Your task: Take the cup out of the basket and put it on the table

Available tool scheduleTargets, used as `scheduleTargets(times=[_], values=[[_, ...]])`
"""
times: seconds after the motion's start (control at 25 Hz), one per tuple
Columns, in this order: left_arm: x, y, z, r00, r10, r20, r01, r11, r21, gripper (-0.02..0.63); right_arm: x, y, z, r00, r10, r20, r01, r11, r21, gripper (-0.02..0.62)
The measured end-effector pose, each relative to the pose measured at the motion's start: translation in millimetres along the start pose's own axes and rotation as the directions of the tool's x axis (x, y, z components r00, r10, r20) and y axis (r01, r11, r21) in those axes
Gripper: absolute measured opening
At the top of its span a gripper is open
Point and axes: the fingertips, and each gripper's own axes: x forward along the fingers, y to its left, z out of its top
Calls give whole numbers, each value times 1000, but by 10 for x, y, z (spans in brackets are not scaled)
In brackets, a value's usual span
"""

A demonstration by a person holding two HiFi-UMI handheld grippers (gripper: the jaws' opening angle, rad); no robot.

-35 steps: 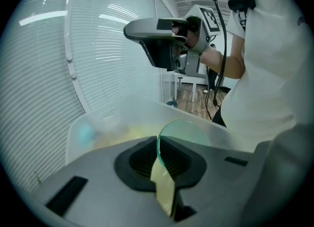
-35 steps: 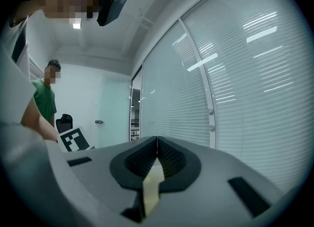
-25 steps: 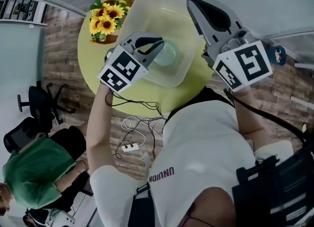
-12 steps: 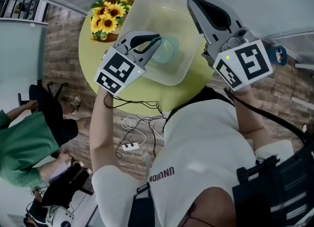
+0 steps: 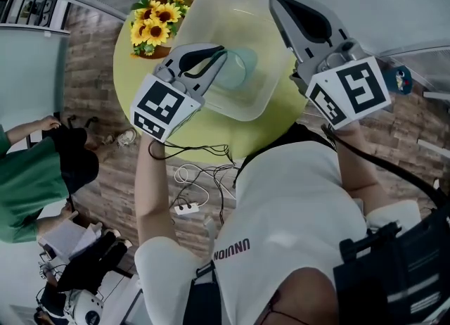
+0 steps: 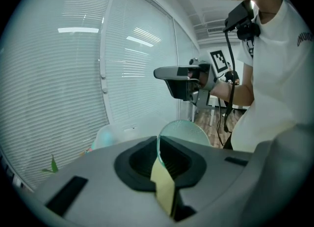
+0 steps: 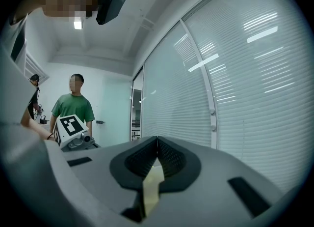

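Observation:
A clear, pale blue cup (image 5: 238, 70) shows over the inside of the translucent plastic basket (image 5: 257, 108), which stands on the round yellow-green table (image 5: 204, 139). How high the cup hangs in the basket I cannot tell. My left gripper (image 5: 223, 53) is shut on the cup's wall. In the left gripper view the cup's rim (image 6: 189, 130) stands pinched edge-on between the left gripper's (image 6: 158, 141) jaws. My right gripper (image 5: 275, 0) hovers over the basket's right rim, shut and empty. In its own view the right gripper (image 7: 157, 141) has its jaws together with nothing between them.
A pot of sunflowers (image 5: 153, 25) stands at the table's left edge, beside the basket. Cables and a power strip (image 5: 187, 208) lie on the wooden floor below. A person in a green shirt (image 5: 28, 183) stands at the left, also visible as a green-shirted figure (image 7: 72, 107).
My left gripper has swung a little to the left with the cup in it. The right gripper has stayed put. The person in green has moved towards the left edge.

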Motion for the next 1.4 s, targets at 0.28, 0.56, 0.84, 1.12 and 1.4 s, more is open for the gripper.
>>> scheduleTargets(times=[0.28, 0.56, 0.84, 1.12, 1.4], values=[[-106, 40, 34, 997, 56, 52, -53, 998, -44, 30, 10, -3, -1, 1000, -2, 2, 2, 1000, 3, 20], [-195, 82, 96, 990, 103, 97, -96, 992, -77, 31, 17, 10, -1, 1000, -4, -1, 4, 1000, -9, 18], [-267, 102, 138, 983, 132, 131, -119, 987, -104, 30, 16, 18, -8, 1000, -1, -9, 0, 1000, -20, 18], [-269, 83, 140, 982, 134, 133, -120, 987, -107, 30, 23, 30, -7, 1000, 3, -12, -4, 1000, -31, 18], [-280, 73, 134, 983, 130, 131, -116, 987, -110, 31, 31, 46, -4, 1000, 9, -14, -10, 999, -32, 18]])
